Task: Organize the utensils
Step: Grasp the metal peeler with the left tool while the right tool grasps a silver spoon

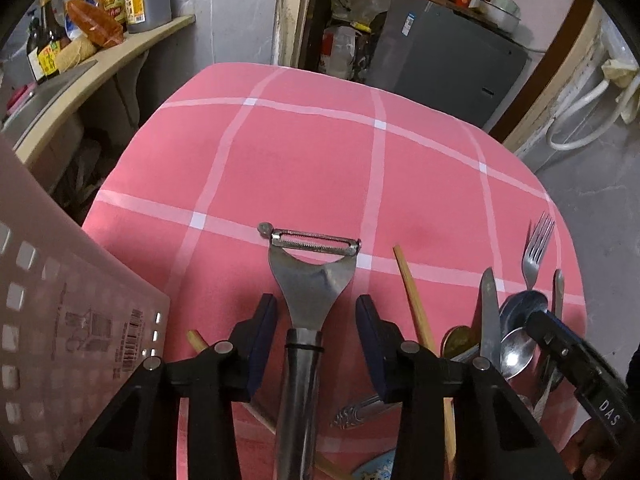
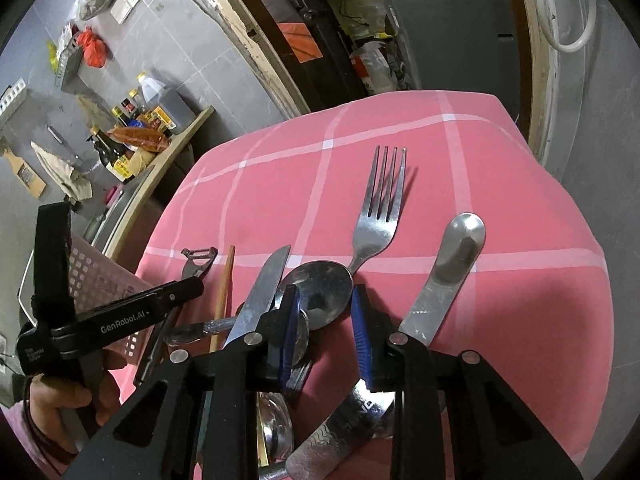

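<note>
Here the left tool [image 1: 316,322] straddles the steel Y-shaped peeler [image 1: 310,280], spread for pinching; the right tool [image 2: 324,320], likewise spread, hovers over a steel spoon [image 2: 320,286].

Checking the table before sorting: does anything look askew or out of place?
Yes: a knife, spoon, fork and chopstick lie jumbled, overlapping at odd angles on the pink cloth. Nothing looks damaged.

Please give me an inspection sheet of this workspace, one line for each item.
Surface: pink checked tablecloth.
Job's things: peeler, fork, knife, spoon, chopstick, pink basket at left.
Clutter: nothing seen.
Grippers: left gripper jaws open astride the peeler handle; right gripper jaws open over the spoon.
Cables: white hose on wall.
Surroundings: sauce bottles on shelf.
</note>
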A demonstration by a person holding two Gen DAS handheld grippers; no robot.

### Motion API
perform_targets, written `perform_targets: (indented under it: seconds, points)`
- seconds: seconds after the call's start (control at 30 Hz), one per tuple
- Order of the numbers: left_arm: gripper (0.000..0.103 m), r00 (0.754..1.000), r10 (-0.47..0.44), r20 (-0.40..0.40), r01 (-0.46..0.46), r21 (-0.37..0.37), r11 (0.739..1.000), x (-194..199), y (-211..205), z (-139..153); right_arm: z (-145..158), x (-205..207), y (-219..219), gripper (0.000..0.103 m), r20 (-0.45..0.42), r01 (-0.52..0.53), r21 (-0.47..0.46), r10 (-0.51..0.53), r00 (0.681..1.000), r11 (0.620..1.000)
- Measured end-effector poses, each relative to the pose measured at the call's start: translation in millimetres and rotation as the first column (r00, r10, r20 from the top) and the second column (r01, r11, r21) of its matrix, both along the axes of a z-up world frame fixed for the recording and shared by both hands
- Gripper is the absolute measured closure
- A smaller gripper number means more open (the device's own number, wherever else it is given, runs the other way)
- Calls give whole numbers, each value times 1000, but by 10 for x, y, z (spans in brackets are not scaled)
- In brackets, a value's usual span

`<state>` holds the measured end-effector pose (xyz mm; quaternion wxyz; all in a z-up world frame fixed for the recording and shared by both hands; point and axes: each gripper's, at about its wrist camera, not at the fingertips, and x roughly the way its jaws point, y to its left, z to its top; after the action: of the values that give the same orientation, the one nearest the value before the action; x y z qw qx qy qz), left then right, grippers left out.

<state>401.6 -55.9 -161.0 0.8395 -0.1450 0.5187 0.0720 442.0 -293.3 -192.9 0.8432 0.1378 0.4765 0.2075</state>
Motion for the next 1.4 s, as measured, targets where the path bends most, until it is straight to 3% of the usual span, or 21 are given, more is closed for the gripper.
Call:
perform_targets:
  seconds: [0.13, 0.33, 0.5, 0.6, 0.73, 0.9, 1.17, 1.4]
  points:
    - [66, 1000, 19, -23, -20, -42, 999, 36, 59, -7, -32, 54, -38, 80, -21, 6, 33, -5, 1000, 999]
    - [81, 994, 8, -109, -13, -39, 999, 103, 62, -1, -96, 112, -73, 81, -65, 37, 95, -31, 997, 995]
    - [84, 989, -20, -147, 14, -40, 999, 163, 33, 9, -171, 114, -100, 95, -103, 66, 133, -53, 993, 989]
    - [84, 989, -19, -145, 3, -108, 994, 139, 45, 15, -121, 58, -98, 97, -87, 79, 122, -68, 994, 989]
    - [85, 998, -15, -54, 7, -144, 990, -32, 21, 117, 70, -66, -153, 100, -31, 89, 103, -87, 996, 991]
    - [85, 995, -21, 95, 35, -140, 989, -215, -96, 362, 553, -266, -210, 101, 113, 111, 27, -113, 987, 993]
    - [86, 944, -40, 329, 84, -118, 989, -378, -135, 936, 1353, -393, -276, 101, 316, 182, -97, -143, 938, 978]
    - [86, 896, -45, 441, 111, -123, 986, -492, 74, 1399, 2036, -578, -152, 101, 434, 204, -141, -124, 892, 969]
